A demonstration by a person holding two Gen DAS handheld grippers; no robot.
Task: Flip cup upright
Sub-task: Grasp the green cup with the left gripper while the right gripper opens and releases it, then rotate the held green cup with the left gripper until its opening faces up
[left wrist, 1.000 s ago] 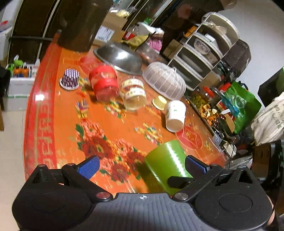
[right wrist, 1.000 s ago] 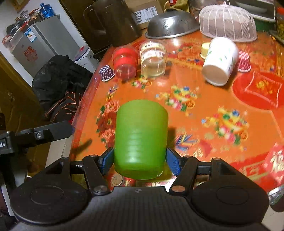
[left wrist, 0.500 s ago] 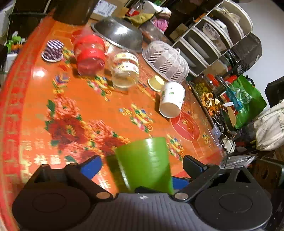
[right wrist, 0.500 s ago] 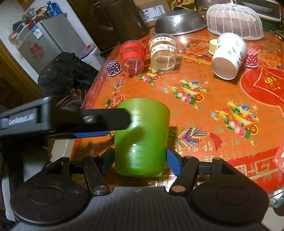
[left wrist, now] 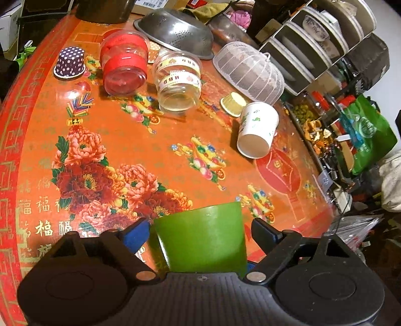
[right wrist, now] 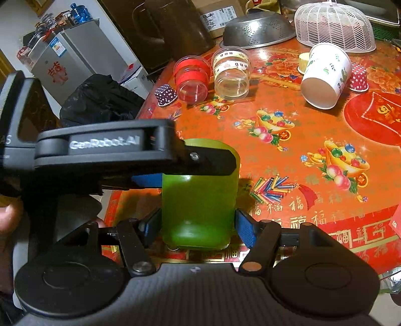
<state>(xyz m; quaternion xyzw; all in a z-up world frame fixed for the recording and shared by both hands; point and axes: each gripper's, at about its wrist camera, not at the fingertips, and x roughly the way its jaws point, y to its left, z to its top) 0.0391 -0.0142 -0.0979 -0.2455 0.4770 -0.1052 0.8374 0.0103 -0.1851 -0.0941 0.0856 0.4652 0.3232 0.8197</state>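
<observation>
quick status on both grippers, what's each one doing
Left gripper: open, fingers either side of the green cup, gaps showing on both sides.
Right gripper: shut on the green cup near its base.

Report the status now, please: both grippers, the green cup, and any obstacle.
Right gripper shut on green cup near its base. Left gripper open, fingers straddling the cup's upper part. Cup held vertical at table edge. Nothing in the way.

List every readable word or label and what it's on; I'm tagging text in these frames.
"GenRobot.AI": on the left hand-held gripper, seen from the right wrist.
"福": repeated on the tablecloth.
Letters on the clear jar's band: too blurred.
Box label and fridge stickers: too small.
</observation>
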